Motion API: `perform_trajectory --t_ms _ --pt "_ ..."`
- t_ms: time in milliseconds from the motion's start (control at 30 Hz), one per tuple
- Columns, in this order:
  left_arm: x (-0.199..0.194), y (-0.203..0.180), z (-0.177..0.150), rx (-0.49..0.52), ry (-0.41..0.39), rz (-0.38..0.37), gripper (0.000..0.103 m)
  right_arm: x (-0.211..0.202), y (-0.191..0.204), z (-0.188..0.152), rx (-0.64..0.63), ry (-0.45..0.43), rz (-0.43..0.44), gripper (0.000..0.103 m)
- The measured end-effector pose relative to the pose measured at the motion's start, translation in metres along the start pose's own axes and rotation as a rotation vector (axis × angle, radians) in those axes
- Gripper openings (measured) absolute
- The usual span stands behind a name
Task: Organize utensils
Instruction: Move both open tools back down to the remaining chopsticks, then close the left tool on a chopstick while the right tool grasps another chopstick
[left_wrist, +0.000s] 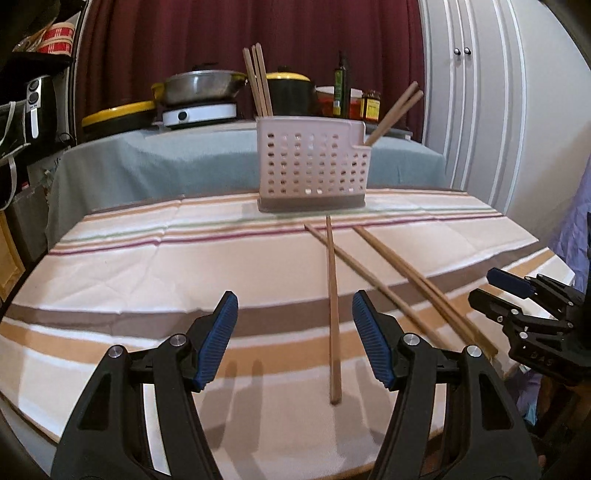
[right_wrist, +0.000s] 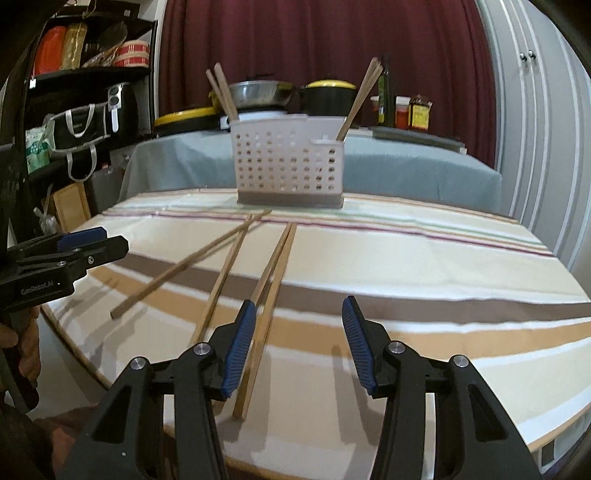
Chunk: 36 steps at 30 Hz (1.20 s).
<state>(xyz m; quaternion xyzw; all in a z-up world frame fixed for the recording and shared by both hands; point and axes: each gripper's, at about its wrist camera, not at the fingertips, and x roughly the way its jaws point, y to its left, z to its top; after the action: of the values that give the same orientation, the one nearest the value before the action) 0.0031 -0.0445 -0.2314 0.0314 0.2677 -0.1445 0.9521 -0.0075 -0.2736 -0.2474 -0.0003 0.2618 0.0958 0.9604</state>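
Even indoor light, soft shadows on the tablecloth (fisheye bends edges), slight motion blur throughout.

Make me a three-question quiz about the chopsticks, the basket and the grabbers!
1. Where does the white basket stand?
A. on the striped cloth
B. on the shelf
C. on the floor

2. How many chopsticks lie loose on the cloth?
A. one
B. four
C. seven

3. How is the left gripper?
A. shut on a chopstick
B. open, holding nothing
C. inside the basket

Answers: 1 A, its base rests on the cloth; 2 B, two crossed and a pair side by side; 3 B, its fingers stand wide apart.
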Motion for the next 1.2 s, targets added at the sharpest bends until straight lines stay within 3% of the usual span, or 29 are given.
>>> perform_trajectory --t_ms 167,433,700,967,1200 --pt "0.004 -0.001 -0.007 -0.003 0.024 -0.003 0.063 0.01 0.004 -0.007 -0.017 0.066 0.011 0.045" --pt "0.011 -0.004 -0.013 -0.001 0.048 -0.011 0.063 0.011 -0.001 -0.008 -0.001 0.061 0.007 0.03" --pt "0.018 -0.009 -0.018 0.007 0.071 -0.02 0.062 0.015 -0.017 -0.005 0.033 0.049 -0.031 0.027" --pt "0.025 -0.013 -0.024 0.012 0.105 -0.031 0.043 0.015 -0.025 -0.005 0.046 0.043 -0.024 0.026" --pt "0.024 -0.015 -0.024 0.025 0.106 -0.033 0.018 0.01 -0.028 -0.009 0.038 0.036 0.012 0.026"
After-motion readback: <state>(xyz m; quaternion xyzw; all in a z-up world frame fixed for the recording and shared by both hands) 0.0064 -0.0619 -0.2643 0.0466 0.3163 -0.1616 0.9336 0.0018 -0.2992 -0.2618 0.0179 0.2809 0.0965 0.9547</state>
